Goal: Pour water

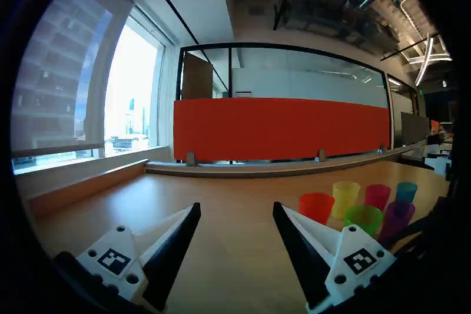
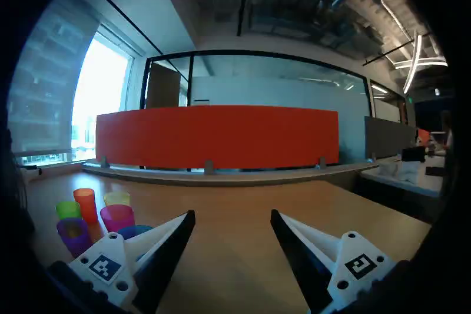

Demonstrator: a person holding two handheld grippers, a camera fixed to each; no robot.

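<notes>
Spanning the space ahead of both tools, the wooden desk (image 1: 235, 193) runs to an orange partition screen (image 1: 282, 128). The left gripper (image 1: 235, 237) and the right gripper (image 2: 232, 243) each hold their fingers spread wide with nothing between them. A cluster of coloured plastic cups (image 1: 364, 218) stands on the desk, forward-right of the left gripper and forward-left of the right gripper.

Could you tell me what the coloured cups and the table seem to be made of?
The cups look like translucent plastic with a smooth finish, since light glows through their tinted walls. The table looks like wood or wood-look laminate with a satin finish, showing a pale warm tone and soft reflections.
</notes>
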